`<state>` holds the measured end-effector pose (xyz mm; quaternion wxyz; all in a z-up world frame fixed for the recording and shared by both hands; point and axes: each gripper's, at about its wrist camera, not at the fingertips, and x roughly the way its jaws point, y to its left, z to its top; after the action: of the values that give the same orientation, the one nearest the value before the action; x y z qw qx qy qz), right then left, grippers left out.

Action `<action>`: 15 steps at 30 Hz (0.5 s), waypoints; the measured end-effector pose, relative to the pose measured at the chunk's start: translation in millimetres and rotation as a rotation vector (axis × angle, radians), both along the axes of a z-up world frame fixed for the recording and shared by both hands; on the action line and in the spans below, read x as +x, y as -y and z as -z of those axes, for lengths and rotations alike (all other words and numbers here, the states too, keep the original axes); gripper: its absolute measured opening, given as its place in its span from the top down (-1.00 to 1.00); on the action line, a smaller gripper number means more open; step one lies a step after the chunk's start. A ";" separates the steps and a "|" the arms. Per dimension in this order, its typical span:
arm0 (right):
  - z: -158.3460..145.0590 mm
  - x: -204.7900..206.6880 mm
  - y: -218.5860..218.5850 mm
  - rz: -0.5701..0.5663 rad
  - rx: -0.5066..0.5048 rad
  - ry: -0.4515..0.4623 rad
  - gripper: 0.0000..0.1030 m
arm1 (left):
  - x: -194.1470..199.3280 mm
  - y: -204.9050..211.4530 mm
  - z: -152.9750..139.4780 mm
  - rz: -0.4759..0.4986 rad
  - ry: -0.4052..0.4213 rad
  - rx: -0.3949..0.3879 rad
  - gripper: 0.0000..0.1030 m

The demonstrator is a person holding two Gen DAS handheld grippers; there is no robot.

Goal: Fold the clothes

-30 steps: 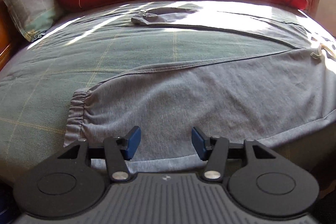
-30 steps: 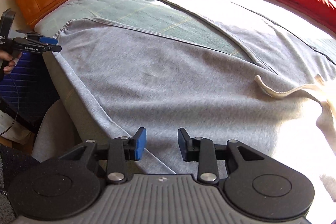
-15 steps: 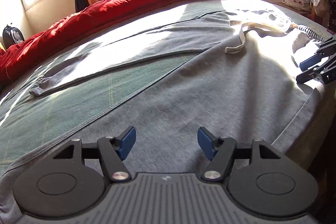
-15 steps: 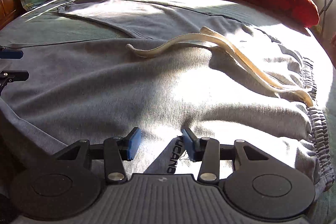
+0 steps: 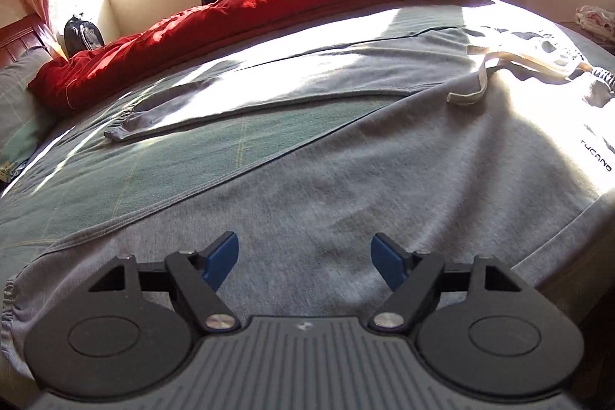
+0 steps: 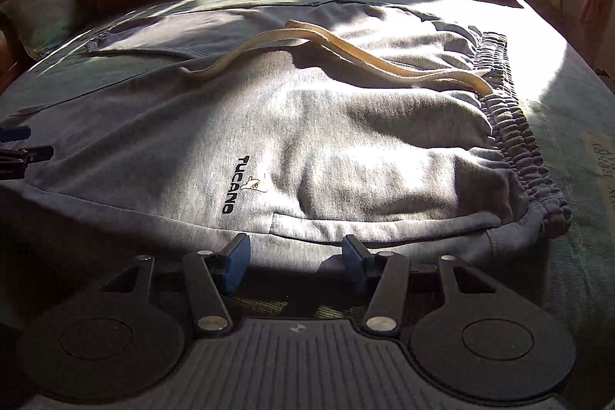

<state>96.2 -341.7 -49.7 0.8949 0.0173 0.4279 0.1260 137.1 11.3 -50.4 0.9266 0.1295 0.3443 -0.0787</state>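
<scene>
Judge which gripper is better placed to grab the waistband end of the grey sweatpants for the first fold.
Right, probably. The right gripper, open, sits at the near hem beside the elastic waistband. The left gripper, also open, hangs over the near leg of the sweatpants, farther from it.

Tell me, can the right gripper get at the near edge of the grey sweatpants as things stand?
Probably yes: the right gripper is open, facing the grey sweatpants, with nothing between.
</scene>
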 end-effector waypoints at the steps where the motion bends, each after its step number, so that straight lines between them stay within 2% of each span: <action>1: -3.1 -1.6 5.2 0.017 0.018 0.014 -0.16 | -0.4 8.8 -4.3 0.034 0.010 -0.017 -0.50; 3: -9.1 -2.4 16.3 0.053 0.064 0.047 -0.19 | 0.5 29.7 -8.6 0.110 0.022 -0.040 -0.50; 7: -13.5 6.0 31.4 0.142 0.092 0.081 -0.20 | 3.7 73.6 -4.9 0.255 0.023 -0.051 -0.50; 8: -12.3 9.0 35.9 0.159 0.109 0.082 -0.26 | 4.5 81.3 -1.5 0.277 0.010 -0.055 -0.50; 12: -1.2 15.2 48.8 0.217 0.121 0.056 -0.31 | 7.7 102.8 19.0 0.320 -0.079 -0.079 -0.50; 14: 8.4 13.0 57.1 0.249 0.107 0.021 -0.31 | 7.6 105.5 31.7 0.307 -0.149 -0.094 -0.50; 15: 13.4 11.5 61.5 0.266 0.099 0.002 -0.31 | 4.8 103.7 34.5 0.299 -0.157 -0.109 -0.50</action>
<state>107.7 -403.2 -63.1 0.9021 0.1179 0.4141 0.0273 141.9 -92.4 -84.9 0.8804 0.1224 0.3878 -0.2440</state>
